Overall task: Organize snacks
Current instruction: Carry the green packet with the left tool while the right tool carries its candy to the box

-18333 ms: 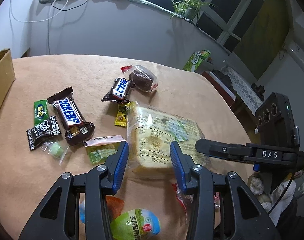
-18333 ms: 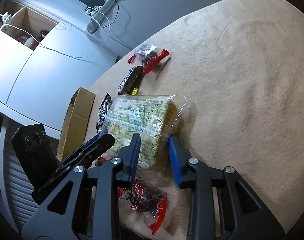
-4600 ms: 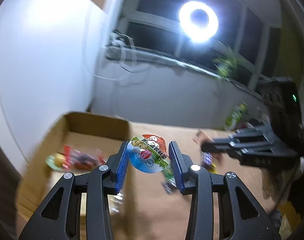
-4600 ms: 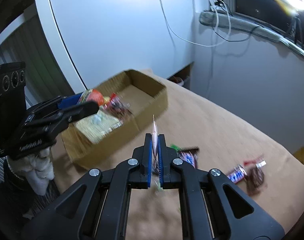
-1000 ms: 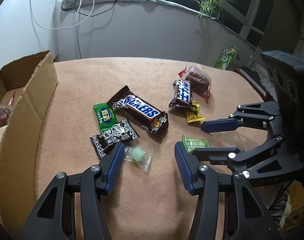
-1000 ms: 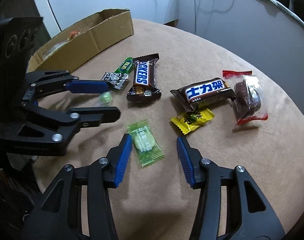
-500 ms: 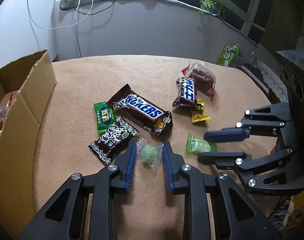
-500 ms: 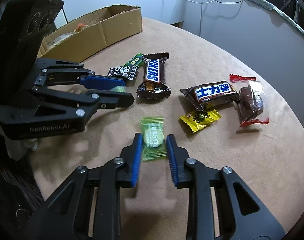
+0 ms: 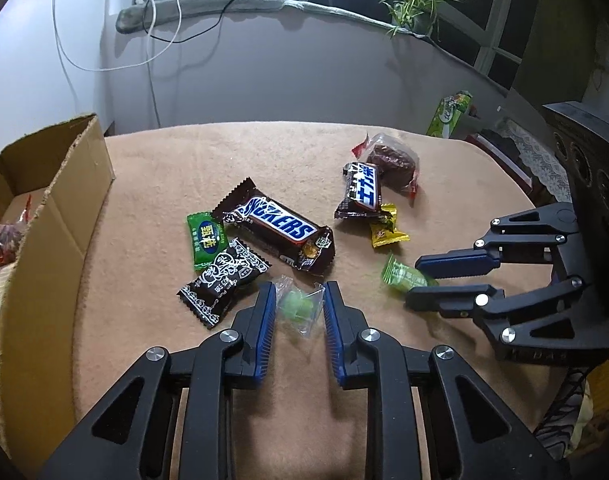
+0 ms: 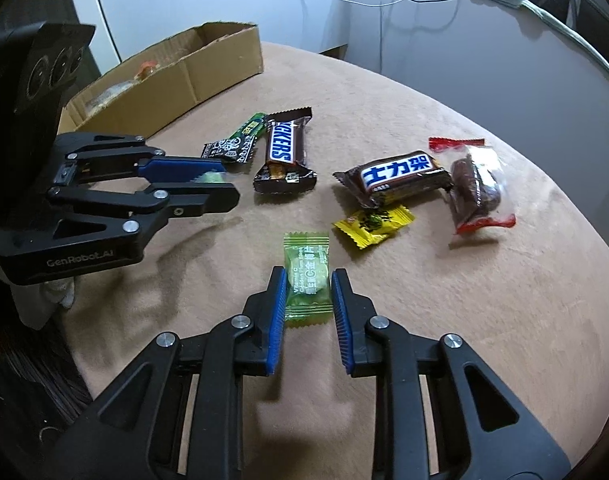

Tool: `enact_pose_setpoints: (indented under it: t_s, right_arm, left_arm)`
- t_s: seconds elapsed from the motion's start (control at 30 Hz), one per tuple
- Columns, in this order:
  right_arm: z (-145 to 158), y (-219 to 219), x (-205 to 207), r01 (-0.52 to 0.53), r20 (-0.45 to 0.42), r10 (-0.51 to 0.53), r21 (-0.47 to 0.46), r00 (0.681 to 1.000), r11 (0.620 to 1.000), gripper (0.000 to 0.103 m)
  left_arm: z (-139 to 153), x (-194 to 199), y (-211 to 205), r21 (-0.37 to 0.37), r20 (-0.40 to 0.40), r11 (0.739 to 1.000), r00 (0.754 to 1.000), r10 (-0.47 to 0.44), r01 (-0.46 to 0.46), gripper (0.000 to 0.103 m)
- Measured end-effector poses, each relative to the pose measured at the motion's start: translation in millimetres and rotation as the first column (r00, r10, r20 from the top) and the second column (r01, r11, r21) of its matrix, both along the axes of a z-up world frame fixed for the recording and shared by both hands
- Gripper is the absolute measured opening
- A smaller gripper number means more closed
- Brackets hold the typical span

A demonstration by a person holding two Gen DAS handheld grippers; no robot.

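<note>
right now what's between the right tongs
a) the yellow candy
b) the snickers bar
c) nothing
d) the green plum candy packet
d: in the right wrist view the right tongs have just been closing on the green plum candy packet, their blue pads against its sides, while the yellow candy and the Snickers bar lie apart further up the table.

Round table under a tan cloth [image 9: 176, 168]. Behind it, a pale wall [image 9: 264, 80] with white cables [image 9: 160, 12] hanging from a power strip on a grey ledge [image 9: 208, 4]. Potted spider plant [image 9: 414, 8] by dark windows [image 9: 516, 20]. Green carton [image 9: 452, 114] beyond the table's far edge.
</note>
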State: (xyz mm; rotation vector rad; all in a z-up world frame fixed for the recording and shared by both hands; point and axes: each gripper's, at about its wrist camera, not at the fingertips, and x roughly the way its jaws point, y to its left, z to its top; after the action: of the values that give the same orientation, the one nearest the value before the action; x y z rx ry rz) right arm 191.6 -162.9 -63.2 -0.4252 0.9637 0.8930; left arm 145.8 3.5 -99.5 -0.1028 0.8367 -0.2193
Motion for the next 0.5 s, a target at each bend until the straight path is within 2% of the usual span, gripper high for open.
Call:
enact_pose_setpoints:
  t_s: [0.5]
  right_arm:
    - [38.0,-2.2,-7.7,0.021,0.040,-0.024,0.072,0.999,0.997,0.024]
  left_arm:
    - [40.4,-24.5,13.8,-0.054,0.130,0.999,0.991,0.016,-0.009,0.023]
